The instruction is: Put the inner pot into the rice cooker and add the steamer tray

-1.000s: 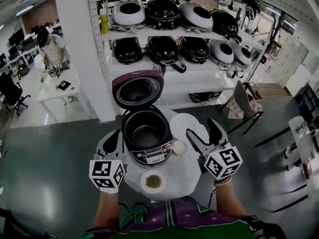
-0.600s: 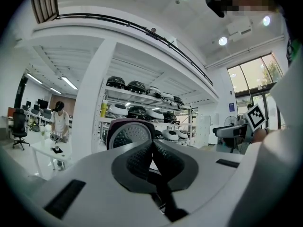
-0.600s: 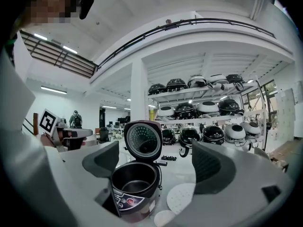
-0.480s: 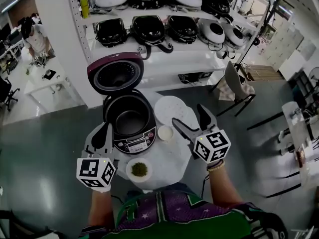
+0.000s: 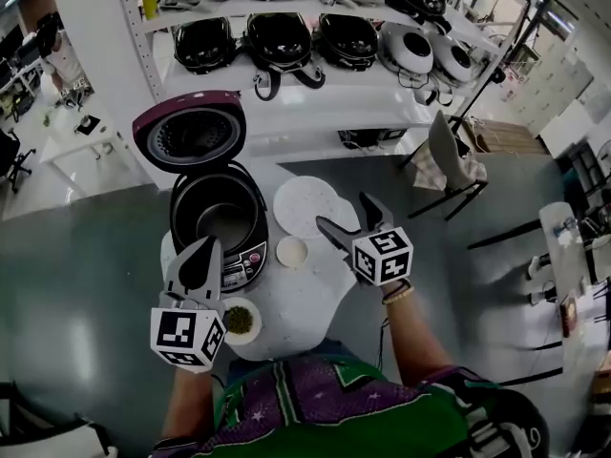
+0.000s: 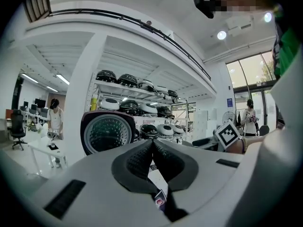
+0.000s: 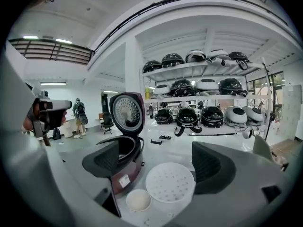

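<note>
The maroon rice cooker (image 5: 239, 260) stands on the round white table (image 5: 296, 313) with its lid (image 5: 191, 132) tipped up. A dark inner pot (image 5: 218, 219) sits inside it. The white perforated steamer tray (image 5: 304, 203) lies flat to the cooker's right. My right gripper (image 5: 347, 218) is open over the tray's right edge; its jaws have just been opening and nothing is between them. In the right gripper view the steamer tray (image 7: 169, 182) lies below the right gripper (image 7: 163, 162). My left gripper (image 5: 196, 265) is shut and empty at the cooker's front left, jaws meeting in the left gripper view (image 6: 152, 144).
A small white bowl (image 5: 291, 251) sits between cooker and tray. A bowl of green stuff (image 5: 239, 321) is at the table's near edge. Shelves of several rice cookers (image 5: 286, 36) stand behind, a chair (image 5: 449, 165) at the right, and a person (image 5: 57, 55) at the far left.
The right gripper has come in from the table's right side toward the steamer tray and dropped lower, jaws spread wider. The left gripper has moved forward beside the cooker, still shut.
</note>
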Demonstrator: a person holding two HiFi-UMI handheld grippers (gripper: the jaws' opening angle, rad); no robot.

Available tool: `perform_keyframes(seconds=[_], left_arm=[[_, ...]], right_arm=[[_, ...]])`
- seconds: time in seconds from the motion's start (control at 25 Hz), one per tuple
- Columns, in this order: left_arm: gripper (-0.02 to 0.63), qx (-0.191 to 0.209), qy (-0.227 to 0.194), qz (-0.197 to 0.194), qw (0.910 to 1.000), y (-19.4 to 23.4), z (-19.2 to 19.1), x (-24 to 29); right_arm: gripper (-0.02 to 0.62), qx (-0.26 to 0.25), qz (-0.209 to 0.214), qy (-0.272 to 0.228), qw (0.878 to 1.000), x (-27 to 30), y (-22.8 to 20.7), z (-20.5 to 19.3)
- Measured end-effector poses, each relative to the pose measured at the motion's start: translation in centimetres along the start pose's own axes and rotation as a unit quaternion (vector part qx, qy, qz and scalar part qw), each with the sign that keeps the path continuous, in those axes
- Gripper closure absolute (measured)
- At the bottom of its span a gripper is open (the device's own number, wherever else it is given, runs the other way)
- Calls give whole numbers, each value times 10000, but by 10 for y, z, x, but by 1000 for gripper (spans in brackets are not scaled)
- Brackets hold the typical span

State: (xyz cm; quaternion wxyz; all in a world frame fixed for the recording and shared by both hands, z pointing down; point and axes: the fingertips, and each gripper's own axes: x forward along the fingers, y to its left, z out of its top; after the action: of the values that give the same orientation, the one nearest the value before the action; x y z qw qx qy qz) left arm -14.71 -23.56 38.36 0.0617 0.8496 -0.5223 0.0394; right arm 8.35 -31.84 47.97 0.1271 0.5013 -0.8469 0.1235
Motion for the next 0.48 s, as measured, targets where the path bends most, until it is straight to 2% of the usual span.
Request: perform_keyframes(seconds=[0.48], left_arm=[[584,31,38,620,9981,-44,-4,48]], right_arm=[[123,-35,272,752,9968,54,-87,-84]])
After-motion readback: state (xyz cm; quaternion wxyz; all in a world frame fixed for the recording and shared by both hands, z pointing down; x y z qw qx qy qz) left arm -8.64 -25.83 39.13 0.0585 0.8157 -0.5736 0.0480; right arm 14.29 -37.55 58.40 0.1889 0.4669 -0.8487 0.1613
